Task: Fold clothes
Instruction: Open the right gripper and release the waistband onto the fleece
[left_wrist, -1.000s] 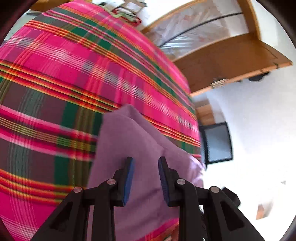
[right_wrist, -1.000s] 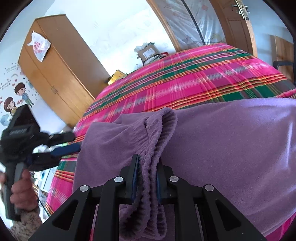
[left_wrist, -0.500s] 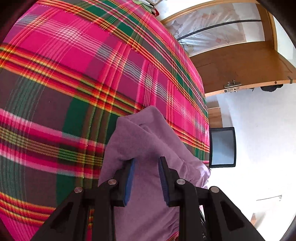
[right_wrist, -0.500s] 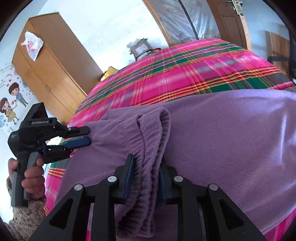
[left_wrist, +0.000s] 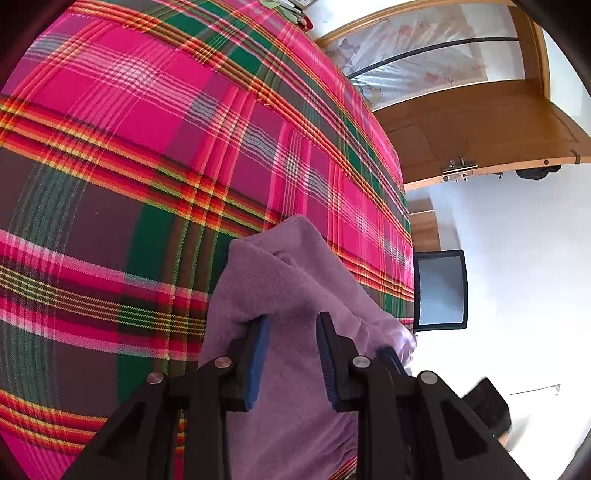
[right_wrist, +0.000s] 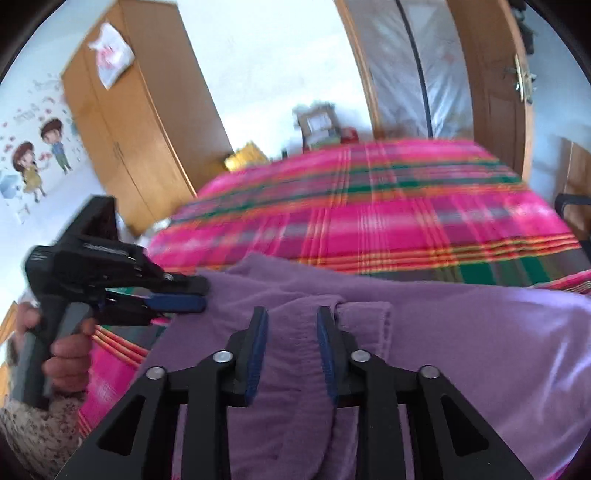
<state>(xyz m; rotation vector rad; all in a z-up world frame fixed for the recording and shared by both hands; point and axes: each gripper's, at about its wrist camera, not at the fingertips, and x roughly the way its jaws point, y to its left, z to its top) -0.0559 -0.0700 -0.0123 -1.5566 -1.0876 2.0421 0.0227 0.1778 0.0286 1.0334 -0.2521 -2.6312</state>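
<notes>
Left wrist view: the left tongs (left_wrist: 291, 354) stand apart over a purple fleece garment (left_wrist: 295, 295) that lies at the near edge of the bed (left_wrist: 129, 147), on its pink, green and orange plaid cover. The cloth passes under and between the two blue pads, but neither pad presses it, so nothing is held. Beyond the bed are a wooden door (left_wrist: 461, 136) and a dark chair back (left_wrist: 439, 290).

Right wrist view: the right tongs (right_wrist: 291, 350) hang over the garment's ribbed, gathered waistband (right_wrist: 295, 332). Their jaws have just been opening and then closing a little, and now stand apart with the band lying loose between them, ungripped. The left tongs show here too, gripped in the person's hand (right_wrist: 66, 354), their tips at the garment's far left corner with a narrow gap between the jaws. A wooden wardrobe (right_wrist: 140, 122) stands behind, beside cartoon wall stickers (right_wrist: 37, 158).

The fleece looks soft, light and limp (it will sag and bunch wherever it is lifted), so the thick waistband and the corners seem the surest places to pinch. No brand or writing can be read; the lettering on the tongs' body is blurred.
</notes>
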